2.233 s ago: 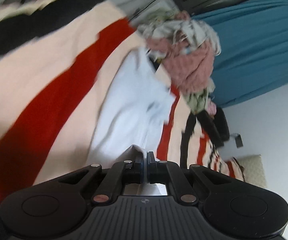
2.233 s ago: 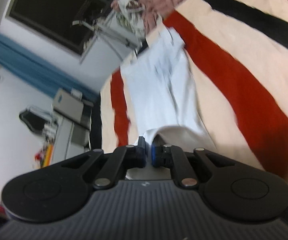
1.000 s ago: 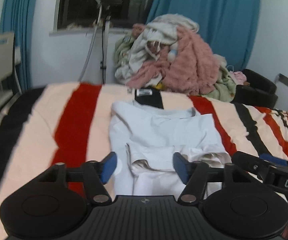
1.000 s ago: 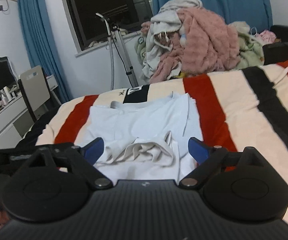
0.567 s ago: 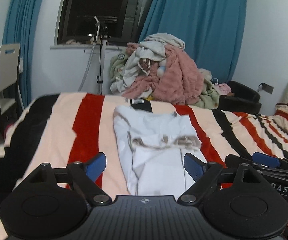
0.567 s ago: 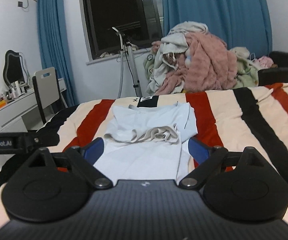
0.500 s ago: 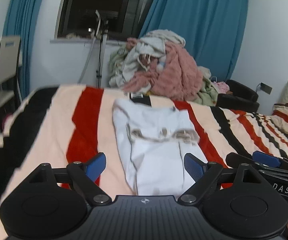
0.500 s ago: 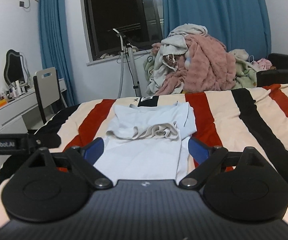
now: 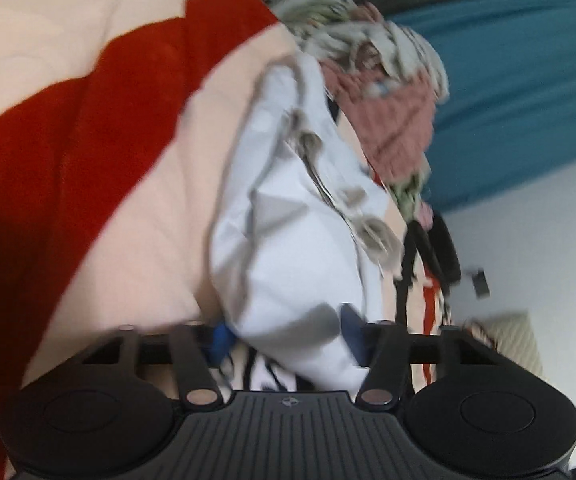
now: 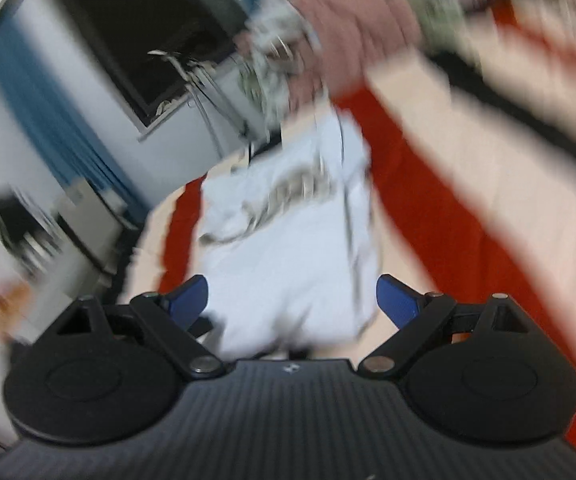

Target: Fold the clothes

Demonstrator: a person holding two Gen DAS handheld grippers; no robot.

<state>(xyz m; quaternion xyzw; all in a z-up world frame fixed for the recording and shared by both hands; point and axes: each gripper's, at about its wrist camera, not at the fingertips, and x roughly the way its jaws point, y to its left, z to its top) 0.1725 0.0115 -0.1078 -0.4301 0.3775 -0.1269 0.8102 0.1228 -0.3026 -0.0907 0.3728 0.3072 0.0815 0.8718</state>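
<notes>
On the striped bedspread (image 9: 88, 128) | soft, creased white shirt (image 9: 295, 248), folded | your left gripper (image 9: 286, 338) spread wide around its hem | your right gripper (image 10: 291, 300) wide, empty

The view is tilted and blurred. The left gripper (image 9: 284, 338) has its jaws spread around the near end of a folded white shirt (image 9: 288, 216) lying on a red-and-cream striped blanket (image 9: 88, 120). A clothes pile (image 9: 383, 92) sits beyond, before a blue curtain (image 9: 507, 92).
</notes>
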